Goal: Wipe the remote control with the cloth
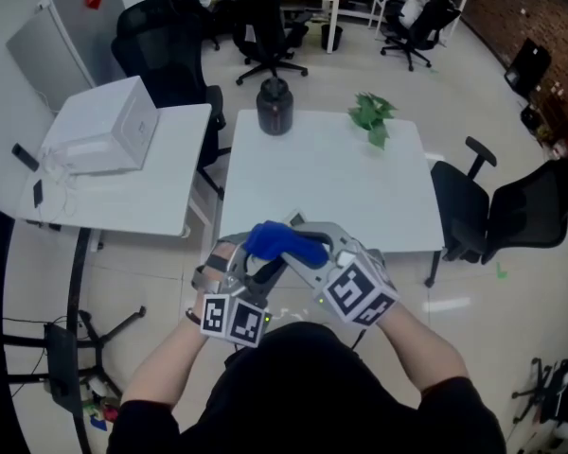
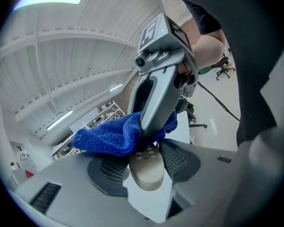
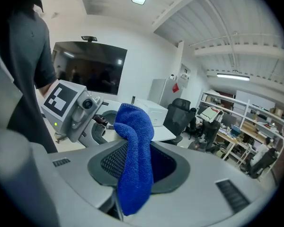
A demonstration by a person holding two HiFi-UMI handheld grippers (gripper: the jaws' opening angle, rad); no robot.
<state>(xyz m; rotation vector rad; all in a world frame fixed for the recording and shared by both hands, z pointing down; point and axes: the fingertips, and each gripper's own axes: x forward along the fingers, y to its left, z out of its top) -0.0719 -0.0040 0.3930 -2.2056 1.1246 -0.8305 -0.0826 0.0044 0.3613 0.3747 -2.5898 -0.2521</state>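
Note:
In the left gripper view a pale grey remote control [image 2: 149,168] sits clamped between the pads of my left gripper [image 2: 144,163], button side up. A blue cloth [image 2: 112,135] lies over its far end, and the grey body of the right gripper [image 2: 162,91] comes down onto it. The right gripper view has my right gripper [image 3: 137,163] shut on the cloth [image 3: 135,145], which hangs folded between the jaws. In the head view both grippers meet close to my body, left gripper [image 1: 254,277] and right gripper [image 1: 301,247], with the cloth [image 1: 284,243] covering most of the remote.
A white table [image 1: 322,183] lies just ahead, with a black jug [image 1: 275,108] and a green plant [image 1: 371,117] at its far edge. A second table at the left carries a white box [image 1: 104,126]. Black office chairs [image 1: 497,218] stand at the right.

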